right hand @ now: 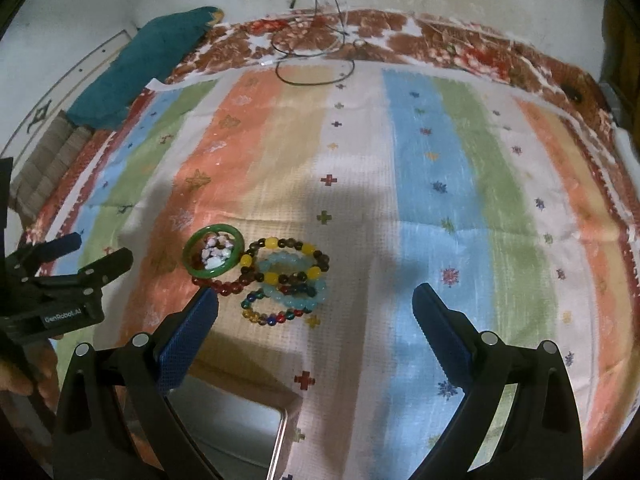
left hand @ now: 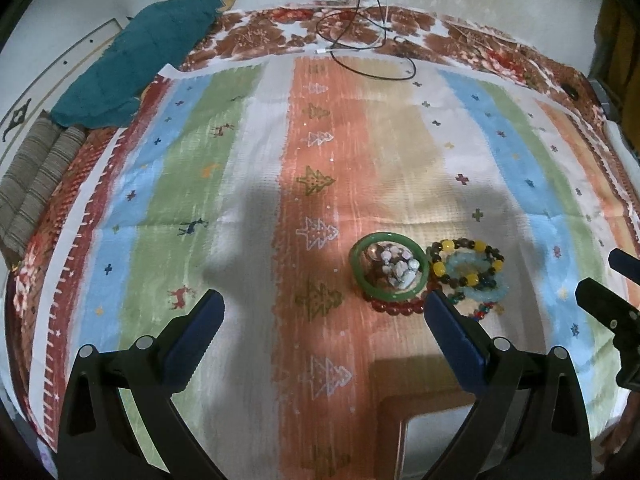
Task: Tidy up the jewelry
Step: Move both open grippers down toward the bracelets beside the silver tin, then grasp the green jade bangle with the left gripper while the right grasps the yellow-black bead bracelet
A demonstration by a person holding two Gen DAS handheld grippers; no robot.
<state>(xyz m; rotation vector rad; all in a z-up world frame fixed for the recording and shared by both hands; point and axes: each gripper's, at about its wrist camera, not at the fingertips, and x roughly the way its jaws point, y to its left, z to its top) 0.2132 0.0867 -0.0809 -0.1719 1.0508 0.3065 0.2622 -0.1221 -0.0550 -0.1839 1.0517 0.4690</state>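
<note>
A pile of bracelets lies on the striped cloth [left hand: 256, 160]. A green bangle [left hand: 356, 268] rings a white and brown bead bracelet [left hand: 396, 266]. Beside it lie a yellow and dark bead bracelet [left hand: 474, 246], a pale blue bead bracelet [left hand: 494, 290] and a red bead bracelet [left hand: 394, 306]. In the right wrist view the green bangle [right hand: 191, 261], the yellow and dark bracelet [right hand: 304, 249], the pale blue bracelet [right hand: 294, 300] and a multicoloured bracelet [right hand: 264, 318] show. My left gripper [left hand: 324, 316] is open, left of the pile. My right gripper [right hand: 316, 304] is open, just behind the pile.
A wooden box with a pale inside [left hand: 390, 408] sits at the near edge, also in the right wrist view [right hand: 288, 404]. A teal cloth [left hand: 136, 60] and black cables [left hand: 372, 52] lie at the far side. The right gripper [left hand: 608, 304] shows at the left view's edge.
</note>
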